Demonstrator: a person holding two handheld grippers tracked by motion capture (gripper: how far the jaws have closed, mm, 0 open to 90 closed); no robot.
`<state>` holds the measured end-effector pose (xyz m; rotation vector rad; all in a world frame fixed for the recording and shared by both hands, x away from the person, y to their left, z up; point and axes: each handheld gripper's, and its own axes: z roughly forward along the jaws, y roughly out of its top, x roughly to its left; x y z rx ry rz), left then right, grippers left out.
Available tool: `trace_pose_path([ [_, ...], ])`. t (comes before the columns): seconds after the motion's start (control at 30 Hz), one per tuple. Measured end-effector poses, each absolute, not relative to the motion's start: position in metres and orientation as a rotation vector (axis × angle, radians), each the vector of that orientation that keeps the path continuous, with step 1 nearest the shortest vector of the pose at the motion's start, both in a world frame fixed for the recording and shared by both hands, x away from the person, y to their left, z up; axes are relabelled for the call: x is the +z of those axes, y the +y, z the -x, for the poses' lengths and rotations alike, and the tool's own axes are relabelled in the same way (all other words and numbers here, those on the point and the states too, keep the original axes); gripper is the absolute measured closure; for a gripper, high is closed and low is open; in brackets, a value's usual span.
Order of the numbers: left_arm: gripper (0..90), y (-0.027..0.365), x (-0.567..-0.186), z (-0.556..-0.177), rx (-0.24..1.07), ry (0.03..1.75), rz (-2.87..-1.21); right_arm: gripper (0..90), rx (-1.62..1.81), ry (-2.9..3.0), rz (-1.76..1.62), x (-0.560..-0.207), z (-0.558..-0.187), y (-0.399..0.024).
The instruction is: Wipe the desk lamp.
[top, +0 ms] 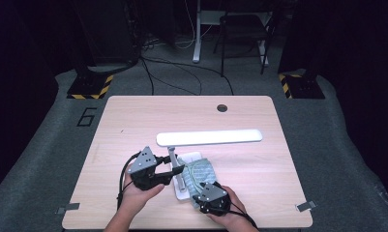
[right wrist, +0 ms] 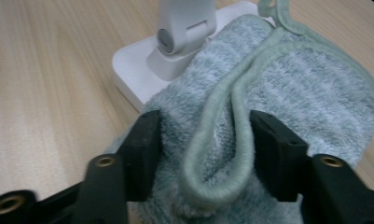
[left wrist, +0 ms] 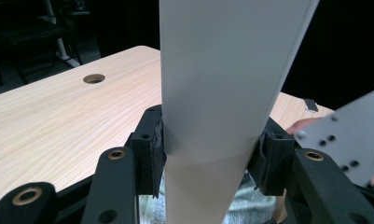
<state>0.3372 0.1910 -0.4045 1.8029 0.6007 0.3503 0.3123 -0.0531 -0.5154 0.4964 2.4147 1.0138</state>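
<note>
Lamp (top: 208,137): a white desk lamp on the wooden table (top: 133,121), its long flat head lying level above the tabletop, its thin arm slanting down to the base.
Lamp base (top: 191,157): flat white slab near the table's front middle, partly covered by the towel; in the right gripper view the hinge foot stands on it.
Towel (top: 200,172): pale green, fluffy, bunched over the base; its corded edge loops toward the right gripper.
Left gripper (top: 174,174): both pads pinch the lamp's flat white arm (left wrist: 222,93), 1 pad on each edge.
Right gripper (top: 201,191): jaws pressed into the towel (right wrist: 287,88), the hem loop bunched between them; the pads grip the pile on both sides.
Hands: 2, coming in from the front edge of the table.
</note>
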Motion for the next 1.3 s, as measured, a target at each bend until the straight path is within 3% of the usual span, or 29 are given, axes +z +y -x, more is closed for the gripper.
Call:
trace_pose_path([
  [0.2, 52.9, 0.191, -0.404, -0.337, 0.357, 0.599, -1.805, 55.3, 1.028, 2.408, -0.439, -0.516, -0.306, -0.042],
  [0.4, 52.8, 0.193, -0.405, -0.339, 0.342, 0.608, -1.798, 52.9, 1.039, 2.396, -0.449, -0.517, -0.305, -0.029],
  [0.6, 52.8, 0.194, -0.406, -0.34, 0.356, 0.614, -1.789, 44.6, 1.045, 2.368, -0.511, -0.519, -0.303, -0.019],
  [0.9, 47.8, 0.189, -0.405, -0.342, 0.358, 0.675, -1.799, 45.6, 1.04, 2.359, -0.524, -0.52, -0.304, -0.017],
  [1.03, 52.8, 0.187, -0.407, -0.342, 0.395, 0.699, -1.813, 45.6, 1.037, 2.339, -0.537, -0.521, -0.303, -0.015],
  [1.3, 54.5, 0.188, -0.405, -0.34, 0.425, 0.681, -1.84, 46.9, 1.026, 2.344, -0.521, -0.52, -0.304, -0.016],
])
